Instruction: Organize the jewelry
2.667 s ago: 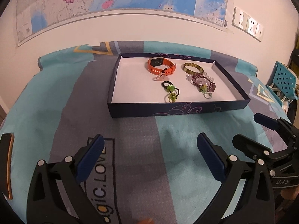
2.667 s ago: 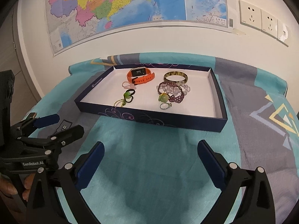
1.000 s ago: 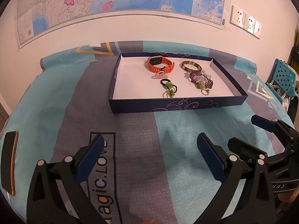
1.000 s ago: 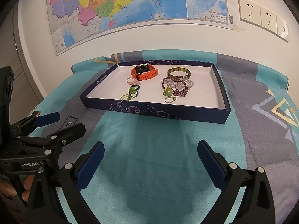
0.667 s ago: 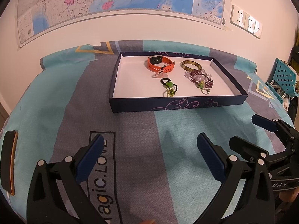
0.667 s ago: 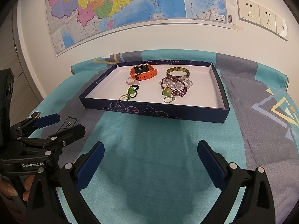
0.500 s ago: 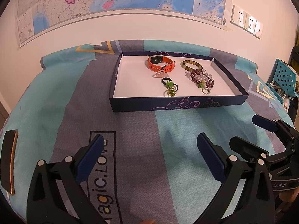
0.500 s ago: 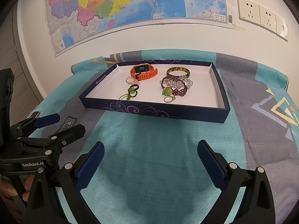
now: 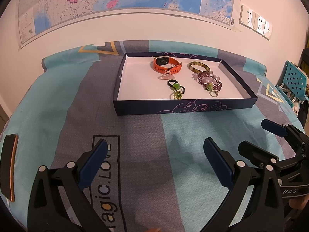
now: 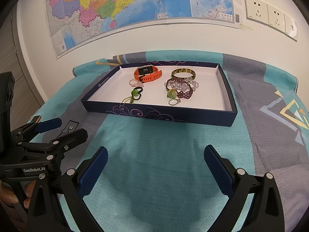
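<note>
left gripper [image 9: 154, 154]: fingers wide, empty | right gripper [image 10: 155, 159]: fingers wide, empty | tray [image 10: 160, 114]: orange watch [image 10: 147, 73], bangle [image 10: 183, 73], bead bracelets [image 10: 181, 89], rings [image 10: 135, 93]

A large coloured map [image 10: 135, 5] hangs on the pale wall, with white sockets [image 10: 270, 13] to its right. A perforated blue chair [image 9: 293, 81] stands at the far right.

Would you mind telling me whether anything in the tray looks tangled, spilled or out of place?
Nothing has spilled; all the jewelry sits inside the tray. The one untidy spot is right of centre, where the purple bead bracelet and clear bead bracelet overlap in a heap, with a green bead against them.
</note>
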`<act>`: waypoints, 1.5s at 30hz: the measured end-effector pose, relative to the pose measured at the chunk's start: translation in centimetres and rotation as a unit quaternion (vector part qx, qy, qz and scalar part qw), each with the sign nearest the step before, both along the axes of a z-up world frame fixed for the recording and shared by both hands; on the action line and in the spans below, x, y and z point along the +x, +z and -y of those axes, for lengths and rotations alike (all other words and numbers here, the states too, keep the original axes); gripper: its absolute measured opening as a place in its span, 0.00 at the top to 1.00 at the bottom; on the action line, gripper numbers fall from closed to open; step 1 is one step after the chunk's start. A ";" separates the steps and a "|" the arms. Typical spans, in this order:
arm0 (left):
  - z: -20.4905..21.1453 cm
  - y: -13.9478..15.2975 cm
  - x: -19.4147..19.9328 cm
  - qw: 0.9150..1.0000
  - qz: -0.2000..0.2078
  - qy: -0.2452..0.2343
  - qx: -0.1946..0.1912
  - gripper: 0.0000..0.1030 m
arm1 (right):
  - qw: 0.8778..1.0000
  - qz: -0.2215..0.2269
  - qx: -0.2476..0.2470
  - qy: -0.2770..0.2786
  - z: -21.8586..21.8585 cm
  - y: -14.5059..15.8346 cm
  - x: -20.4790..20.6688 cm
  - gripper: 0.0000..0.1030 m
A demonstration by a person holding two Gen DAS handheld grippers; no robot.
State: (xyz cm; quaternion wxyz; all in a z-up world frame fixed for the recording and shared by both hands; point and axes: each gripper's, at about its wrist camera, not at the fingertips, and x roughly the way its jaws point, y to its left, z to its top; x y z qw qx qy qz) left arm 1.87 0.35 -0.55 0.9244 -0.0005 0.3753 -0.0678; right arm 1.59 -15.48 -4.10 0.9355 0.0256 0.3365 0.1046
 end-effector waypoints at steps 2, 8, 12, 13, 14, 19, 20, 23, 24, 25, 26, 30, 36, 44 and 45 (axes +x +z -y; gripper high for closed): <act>0.0 0.0 0.1 1.000 -0.001 0.000 0.000 0.05 | 1.000 0.000 0.000 -0.001 0.0 0.0 0.0 0.07; 0.0 0.0 0.1 1.000 -0.001 -0.001 0.000 0.05 | 1.000 0.000 0.001 -0.002 0.0 0.0 0.0 0.07; 0.0 0.0 0.1 1.000 -0.002 0.000 0.002 0.05 | 1.000 -0.002 0.003 -0.003 0.1 -0.1 0.0 0.07; 0.0 0.0 0.1 1.000 -0.002 0.000 0.001 0.05 | 1.000 -0.002 0.003 -0.004 0.2 -0.1 0.0 0.07; 0.0 0.0 0.1 1.000 -0.002 -0.001 0.002 0.05 | 1.000 -0.002 0.004 -0.005 0.2 -0.1 0.0 0.07; 0.1 -0.1 0.2 1.000 -0.005 -0.003 0.003 0.05 | 1.000 -0.004 0.004 -0.005 0.3 -0.2 0.1 0.07; 0.1 -0.1 0.1 1.000 -0.005 -0.003 0.003 0.05 | 1.000 -0.005 0.004 -0.005 0.3 -0.2 0.1 0.07; 0.2 -0.1 0.1 1.000 -0.004 -0.002 0.004 0.05 | 1.000 -0.005 0.004 -0.005 0.3 -0.2 0.1 0.07; 0.1 -0.1 0.1 1.000 -0.004 -0.001 0.003 0.05 | 1.000 -0.005 0.004 -0.005 0.3 -0.2 0.1 0.07; 0.2 -0.1 0.2 1.000 -0.004 -0.002 0.003 0.05 | 1.000 -0.005 0.005 -0.005 0.3 -0.2 0.1 0.07; 0.2 -0.1 0.2 1.000 -0.005 -0.002 0.003 0.05 | 1.000 -0.006 0.005 -0.005 0.3 -0.2 0.1 0.07; 0.2 -0.1 0.2 1.000 -0.005 -0.002 0.003 0.05 | 1.000 -0.006 0.005 -0.006 0.4 -0.2 0.1 0.07; 0.2 -0.2 0.2 1.000 -0.006 -0.002 0.004 0.05 | 1.000 -0.009 0.005 -0.007 0.4 -0.2 0.1 0.07; 0.3 -0.1 0.2 1.000 -0.005 -0.003 0.005 0.05 | 1.000 -0.008 0.004 -0.006 0.4 -0.2 0.1 0.07; 0.3 -0.1 0.2 1.000 -0.005 -0.002 0.005 0.05 | 1.000 -0.008 0.004 -0.006 0.4 -0.2 0.2 0.07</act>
